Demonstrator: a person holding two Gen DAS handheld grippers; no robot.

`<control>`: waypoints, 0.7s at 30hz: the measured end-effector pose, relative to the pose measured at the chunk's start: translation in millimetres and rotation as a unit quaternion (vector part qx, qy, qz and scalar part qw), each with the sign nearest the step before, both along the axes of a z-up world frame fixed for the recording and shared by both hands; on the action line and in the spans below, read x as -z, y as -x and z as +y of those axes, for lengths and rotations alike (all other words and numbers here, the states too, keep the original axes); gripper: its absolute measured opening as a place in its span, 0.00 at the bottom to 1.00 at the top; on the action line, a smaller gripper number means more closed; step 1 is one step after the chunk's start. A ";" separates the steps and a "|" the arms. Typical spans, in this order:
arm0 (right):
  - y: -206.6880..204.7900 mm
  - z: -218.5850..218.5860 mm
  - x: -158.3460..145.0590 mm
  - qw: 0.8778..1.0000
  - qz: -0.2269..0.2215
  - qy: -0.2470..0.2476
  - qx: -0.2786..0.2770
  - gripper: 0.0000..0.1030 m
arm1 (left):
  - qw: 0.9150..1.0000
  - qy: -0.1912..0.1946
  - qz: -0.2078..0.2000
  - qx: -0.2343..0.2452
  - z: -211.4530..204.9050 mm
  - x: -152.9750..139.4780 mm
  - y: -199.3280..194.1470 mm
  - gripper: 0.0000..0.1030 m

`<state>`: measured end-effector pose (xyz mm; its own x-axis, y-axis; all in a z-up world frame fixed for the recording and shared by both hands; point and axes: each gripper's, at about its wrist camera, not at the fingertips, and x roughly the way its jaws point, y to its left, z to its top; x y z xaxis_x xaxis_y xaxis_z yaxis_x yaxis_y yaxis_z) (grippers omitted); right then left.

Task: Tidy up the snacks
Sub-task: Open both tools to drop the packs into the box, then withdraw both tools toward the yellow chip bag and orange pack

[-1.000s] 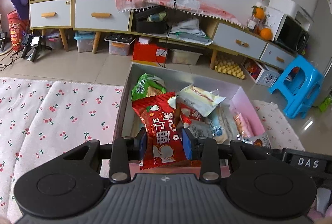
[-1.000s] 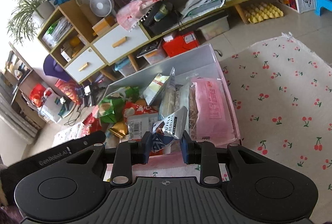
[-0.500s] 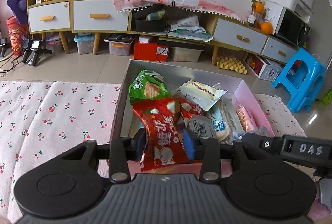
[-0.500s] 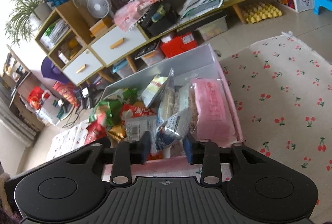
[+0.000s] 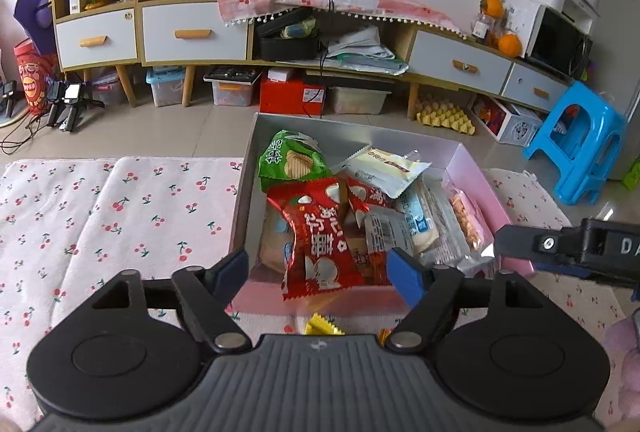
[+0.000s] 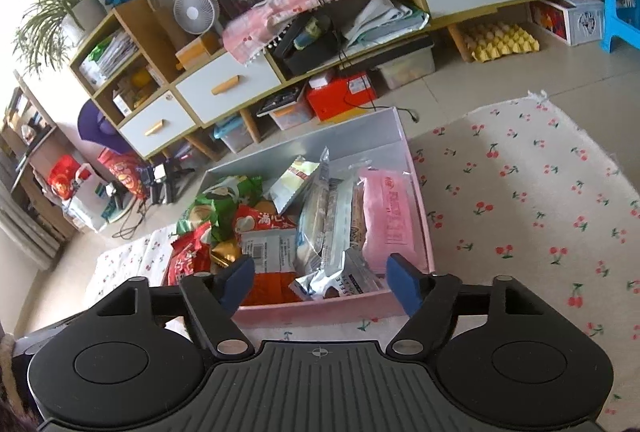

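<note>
A pink box (image 5: pixel 476 183) (image 6: pixel 424 232) on the cherry-print cloth holds several snack packets. My left gripper (image 5: pixel 320 274) is open over the box's near edge; the red snack packet (image 5: pixel 320 244) sits between its blue pads, free of both. A green chip bag (image 5: pixel 290 159) lies behind it. My right gripper (image 6: pixel 320 276) is open above the box's near wall; the silver chocolate packet (image 6: pixel 340 278) lies in the box below it. The right gripper also shows in the left wrist view (image 5: pixel 568 248).
A yellow wrapper (image 5: pixel 322 326) lies on the cloth (image 5: pixel 120 211) outside the box's near wall. Beyond the box are floor, a low cabinet (image 5: pixel 192 31), a red box (image 5: pixel 290 95) and a blue stool (image 5: pixel 580 139). Cloth extends to the right (image 6: pixel 520 191).
Both grippers have opened. The left let go of the red packet, the right let go of the silver chocolate packet, which now lies in the box.
</note>
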<state>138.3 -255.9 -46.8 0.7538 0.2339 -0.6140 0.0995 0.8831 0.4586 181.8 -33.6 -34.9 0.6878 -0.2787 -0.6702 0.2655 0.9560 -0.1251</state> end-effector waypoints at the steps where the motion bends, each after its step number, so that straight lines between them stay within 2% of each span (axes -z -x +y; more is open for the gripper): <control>1: 3.0 -0.3 -2.1 1.000 0.000 0.005 -0.002 0.78 | 1.000 -0.004 0.001 0.002 -0.2 -0.6 1.8 0.77; 13: 39.5 -6.4 -23.9 0.999 -0.001 0.051 -0.018 0.87 | 0.999 -0.041 0.015 0.017 5.8 -15.7 31.7 0.98; 21: 70.0 -7.4 -29.6 0.995 -0.004 0.093 -0.030 0.93 | 0.998 -0.057 0.035 0.019 17.7 -17.3 54.3 0.99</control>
